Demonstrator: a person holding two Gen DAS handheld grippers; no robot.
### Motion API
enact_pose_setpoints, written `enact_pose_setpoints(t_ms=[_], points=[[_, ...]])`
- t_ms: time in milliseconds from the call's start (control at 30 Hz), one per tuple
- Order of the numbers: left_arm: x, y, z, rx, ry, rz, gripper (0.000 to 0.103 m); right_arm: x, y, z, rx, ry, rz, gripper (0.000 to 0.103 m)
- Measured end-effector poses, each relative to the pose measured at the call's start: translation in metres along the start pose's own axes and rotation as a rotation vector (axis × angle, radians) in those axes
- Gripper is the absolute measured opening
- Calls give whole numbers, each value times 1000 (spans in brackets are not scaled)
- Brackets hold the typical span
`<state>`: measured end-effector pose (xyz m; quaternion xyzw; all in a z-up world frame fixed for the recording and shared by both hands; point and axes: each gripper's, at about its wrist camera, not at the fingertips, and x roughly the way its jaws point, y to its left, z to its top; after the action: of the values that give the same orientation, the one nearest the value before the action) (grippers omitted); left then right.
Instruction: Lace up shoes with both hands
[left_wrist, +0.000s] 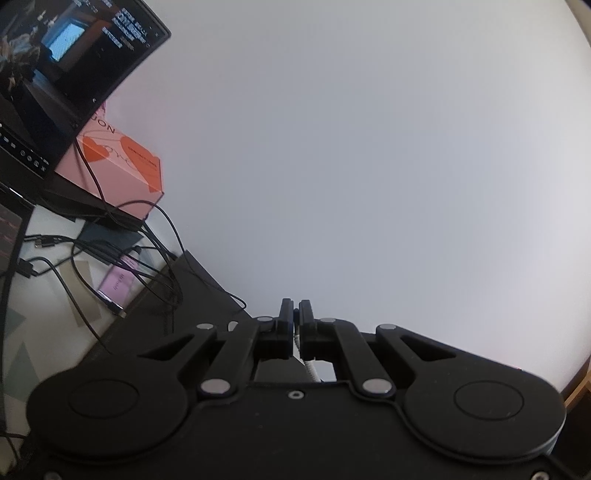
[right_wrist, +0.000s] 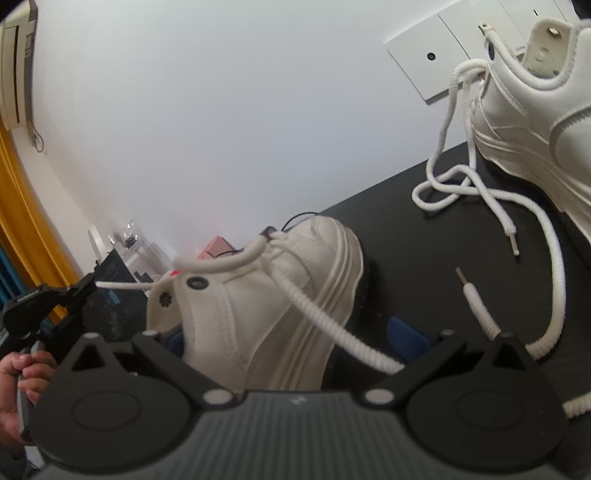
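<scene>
The near white shoe (right_wrist: 258, 306) stands on the black tabletop (right_wrist: 417, 236), and everything else is easiest placed from it. Its thick white lace (right_wrist: 325, 317) crosses the top eyelets and splits two ways. One end runs off the shoe's open collar to the left claw (right_wrist: 90, 284), which is pressed together on the lace tip and held by a hand (right_wrist: 22, 373) below and left of the shoe. From that claw's own camera, the left claw (left_wrist: 296, 325) shows its fingers (left_wrist: 284, 332) closed with a bit of white cord (left_wrist: 311, 369) hanging beneath them. The lace's other strand slants down from the shoe toward the right claw (right_wrist: 295, 369), whose linkage arms are spread wide; its fingertips are out of view below the shoe, so I cannot tell whether it is pinching anything. Up and right of the near shoe sits the second white shoe (right_wrist: 546, 122), its loose laces (right_wrist: 480, 192) trailing across the tabletop between the two.
</scene>
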<state>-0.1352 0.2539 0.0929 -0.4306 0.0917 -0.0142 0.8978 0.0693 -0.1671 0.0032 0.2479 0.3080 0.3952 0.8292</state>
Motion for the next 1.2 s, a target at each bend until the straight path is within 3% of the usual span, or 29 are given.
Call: enact_pose_setpoints(t_ms=[700, 1200], points=[[-26, 14, 25, 9, -42, 46, 2, -1, 0, 0, 0, 0, 1, 103], [-53, 27, 45, 51, -88, 118, 2, -1, 0, 0, 0, 0, 0, 103]])
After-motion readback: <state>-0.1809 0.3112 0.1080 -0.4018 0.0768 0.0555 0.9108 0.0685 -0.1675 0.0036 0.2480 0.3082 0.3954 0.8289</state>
